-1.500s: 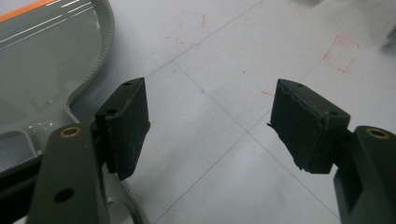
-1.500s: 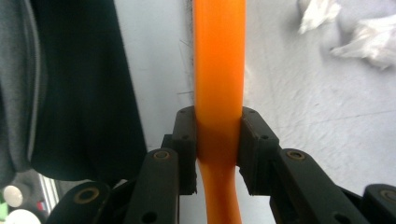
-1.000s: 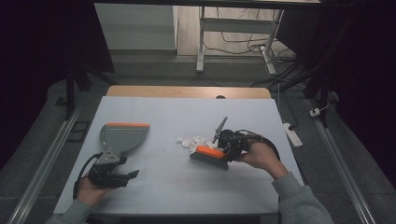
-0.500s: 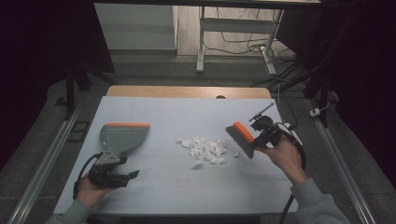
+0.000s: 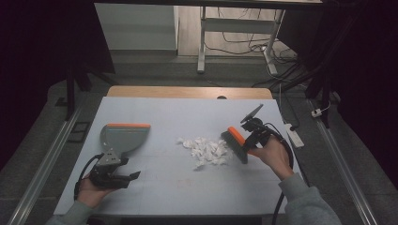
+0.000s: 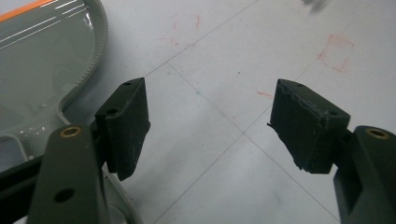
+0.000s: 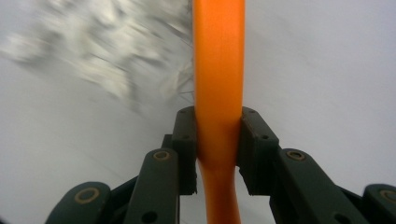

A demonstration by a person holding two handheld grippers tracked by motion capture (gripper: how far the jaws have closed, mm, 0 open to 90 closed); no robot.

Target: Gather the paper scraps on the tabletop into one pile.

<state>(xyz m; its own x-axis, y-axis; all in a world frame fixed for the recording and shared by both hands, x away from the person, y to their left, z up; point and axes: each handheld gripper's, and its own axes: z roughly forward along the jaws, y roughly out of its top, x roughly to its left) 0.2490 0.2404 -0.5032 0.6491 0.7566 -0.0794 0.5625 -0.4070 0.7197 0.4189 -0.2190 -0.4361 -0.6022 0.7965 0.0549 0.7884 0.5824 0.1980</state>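
Right gripper view: right gripper [image 7: 218,149] clamps brush handle [image 7: 218,70] (left gripper [image 6: 210,126] wide open).

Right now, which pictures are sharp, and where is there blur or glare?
Right claw view: the paper scraps are smeared by motion blur, while the orange brush handle stays sharp. Left claw view: crisp, with streaks of glare on the dustpan. High view: the table is evenly lit, the surroundings dark.

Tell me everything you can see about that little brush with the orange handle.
The brush is a small hand brush with a smooth orange handle, plastic by its look, and a dark bristle block. The right gripper clamps the handle between its black jaws. It sits tilted at the right edge of the pile of white scraps, bristles down on the pale table.
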